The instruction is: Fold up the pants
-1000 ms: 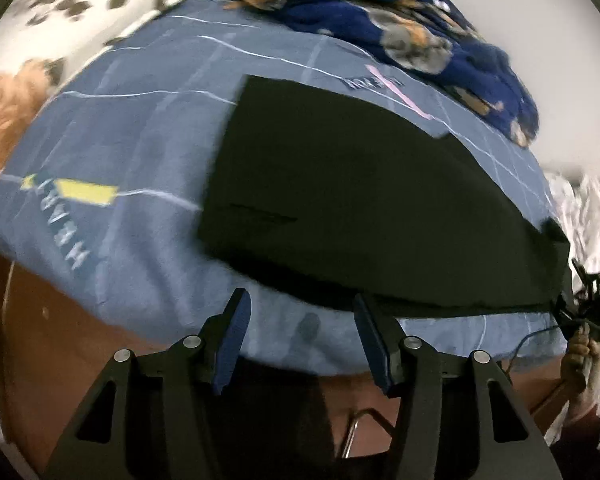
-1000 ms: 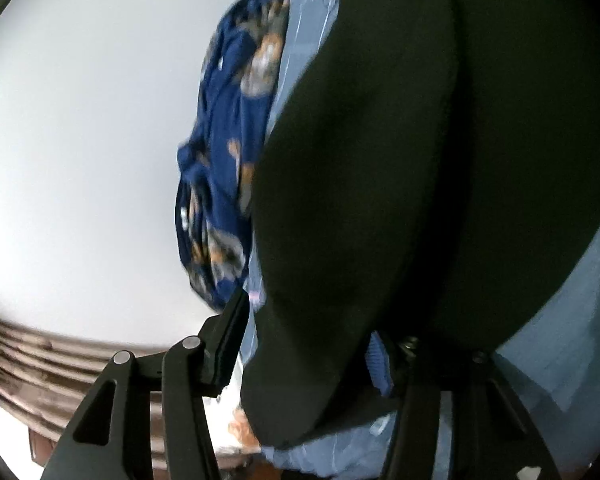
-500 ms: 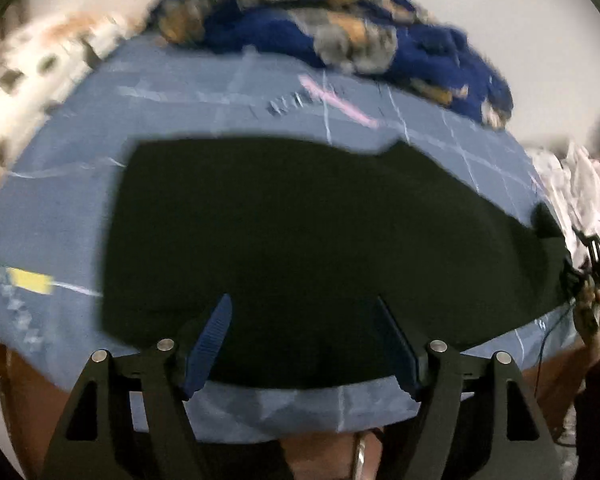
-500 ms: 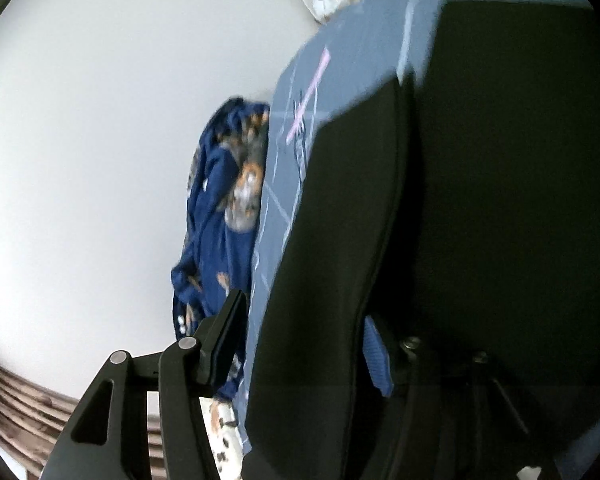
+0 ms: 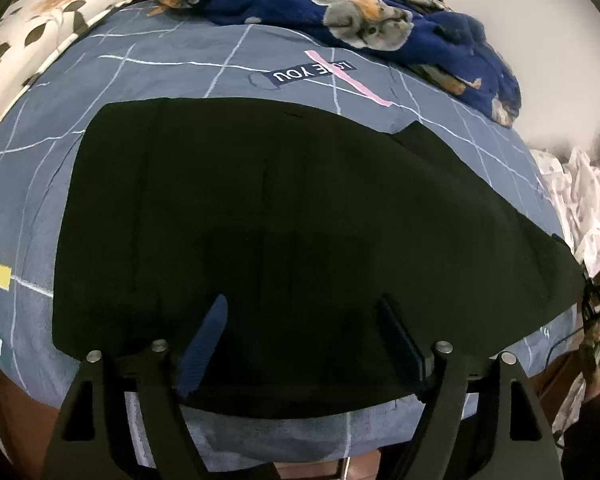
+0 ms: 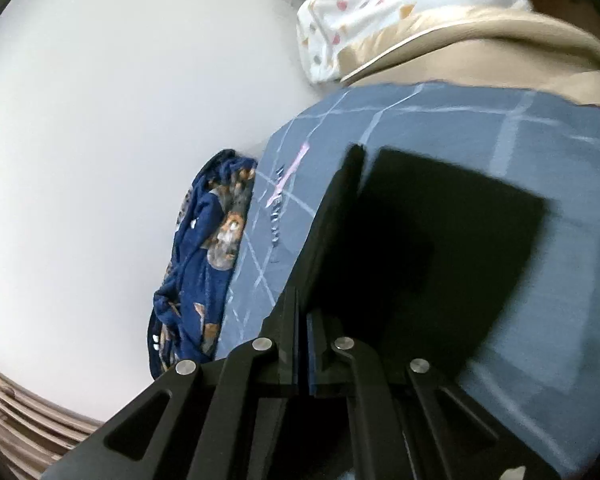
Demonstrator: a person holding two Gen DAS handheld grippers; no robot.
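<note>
Black pants [image 5: 280, 208] lie flat across a blue-grey checked bedspread [image 5: 180, 72]. My left gripper [image 5: 302, 300] hangs just over their near half, its jaws opening, with only the flat cloth under the blue pads [image 5: 204, 340] and nothing pinched. In the right wrist view my right gripper [image 6: 302, 304] is shut on an edge of the pants [image 6: 440, 248]. That edge rises as a raised fold [image 6: 336, 208] from between the fingers. A hand [image 5: 596, 360] shows at the far right end of the pants.
A dark blue plush blanket [image 5: 360, 12] is bunched along the far side of the bed against a pale wall [image 6: 120, 120]. A spotted cream pillow [image 5: 40, 28] lies far left, white patterned cloth [image 5: 580, 208] at the right. Brown bed frame [image 5: 16, 412] shows below.
My left gripper moved in over the pants and its jaws spread wider. My right gripper's jaws closed on the pants' edge and swung it over the bed.
</note>
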